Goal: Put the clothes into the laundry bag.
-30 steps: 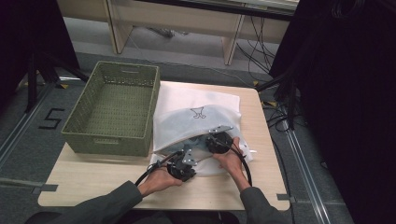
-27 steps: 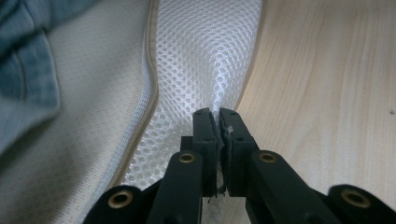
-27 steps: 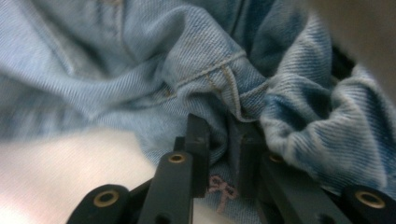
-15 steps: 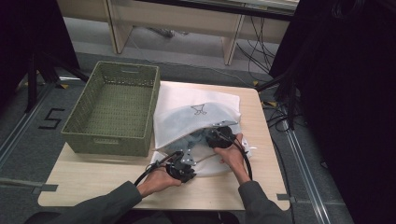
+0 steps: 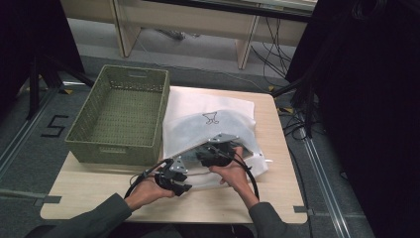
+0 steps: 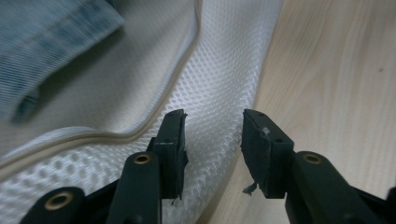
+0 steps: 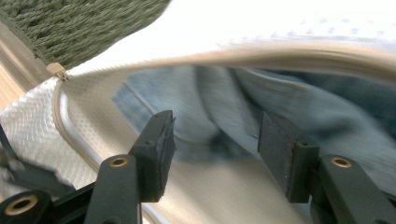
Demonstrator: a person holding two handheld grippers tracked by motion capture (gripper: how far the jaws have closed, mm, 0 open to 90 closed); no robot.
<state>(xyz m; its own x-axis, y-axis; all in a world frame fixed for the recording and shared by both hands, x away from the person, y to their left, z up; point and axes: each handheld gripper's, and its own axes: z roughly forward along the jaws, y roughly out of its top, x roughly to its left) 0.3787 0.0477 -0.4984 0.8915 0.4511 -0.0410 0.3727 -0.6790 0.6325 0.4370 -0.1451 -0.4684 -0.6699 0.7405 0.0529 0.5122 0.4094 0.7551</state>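
Observation:
A white mesh laundry bag lies on the wooden table, its zipped mouth toward the person. Blue denim cloth lies inside the gaping mouth. My right gripper faces into that opening. Its jaws have just been opening and stand apart with nothing pinched. My left gripper sits at the bag's near mesh edge, beside bare wood. Its jaws have also just been opening, and the mesh lies loose between them. In the high view, the left gripper and right gripper sit close together at the bag's front.
A green woven basket stands on the table's left half, touching the bag's left side. The zip pull sits at the mouth's corner near the basket. Bare table runs along the front edge and to the right of the bag.
Both hands have shifted a little to the left along the bag's front edge. Both pairs of jaws have let go of the bag's edge and now stand apart.

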